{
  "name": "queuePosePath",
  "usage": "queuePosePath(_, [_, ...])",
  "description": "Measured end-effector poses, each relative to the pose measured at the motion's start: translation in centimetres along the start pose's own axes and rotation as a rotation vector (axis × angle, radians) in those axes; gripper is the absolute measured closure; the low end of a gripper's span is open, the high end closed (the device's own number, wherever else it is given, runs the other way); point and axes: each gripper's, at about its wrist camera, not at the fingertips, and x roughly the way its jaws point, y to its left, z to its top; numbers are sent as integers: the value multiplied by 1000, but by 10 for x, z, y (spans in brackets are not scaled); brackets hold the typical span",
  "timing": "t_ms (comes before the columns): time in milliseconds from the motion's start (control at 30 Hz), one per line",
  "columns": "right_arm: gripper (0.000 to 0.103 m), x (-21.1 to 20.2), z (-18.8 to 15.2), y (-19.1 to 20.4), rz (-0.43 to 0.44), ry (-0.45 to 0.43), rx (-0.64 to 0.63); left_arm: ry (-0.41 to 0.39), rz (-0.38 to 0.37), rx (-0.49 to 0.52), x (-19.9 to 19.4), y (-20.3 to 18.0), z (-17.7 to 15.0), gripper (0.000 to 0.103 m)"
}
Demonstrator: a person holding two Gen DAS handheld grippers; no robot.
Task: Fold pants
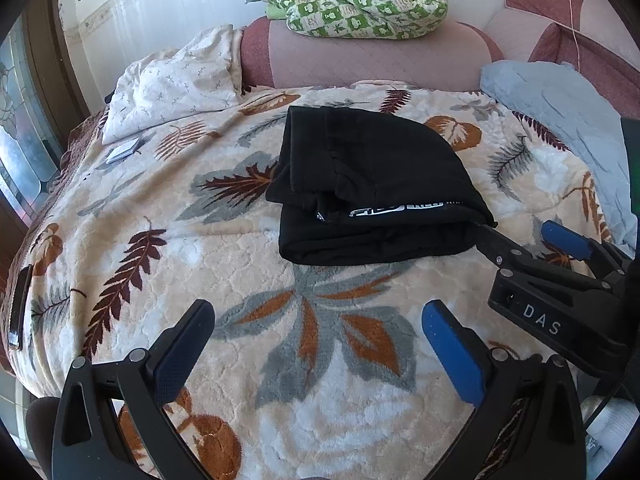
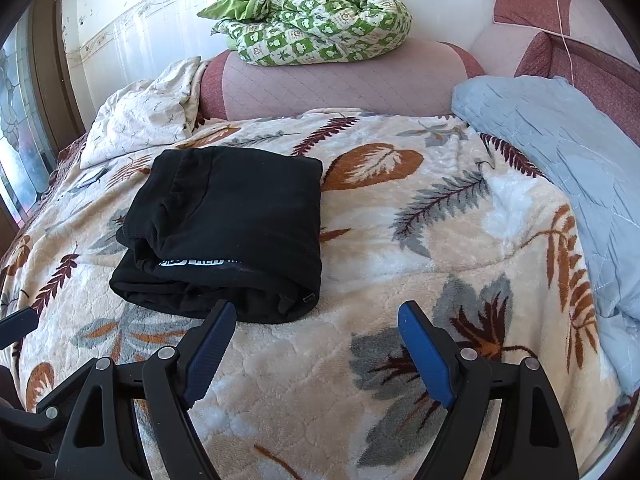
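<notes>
Folded black fabric pants (image 1: 372, 184) at frame centre on cream leaf-patterned fleece blanket (image 1: 280, 360); left gripper (image 1: 320, 324) spread wide, holding nothing; right gripper (image 2: 316, 328) likewise released, left fingertip at the pants' near edge

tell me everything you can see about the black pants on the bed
The black pants are soft knit fabric, folded into a compact, thick rectangular bundle of several layers. A white printed logo strip runs along the top layer's near edge. They lie flat on the leaf-patterned fleece blanket. The open right gripper is at the near right corner; whether its finger touches is unclear.
</notes>
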Motion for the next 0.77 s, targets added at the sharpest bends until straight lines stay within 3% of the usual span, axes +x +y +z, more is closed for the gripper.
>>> queuePosePath(767, [15,7,-2,2,-2,14,-11,39,-33,-5,13,2,-4,0])
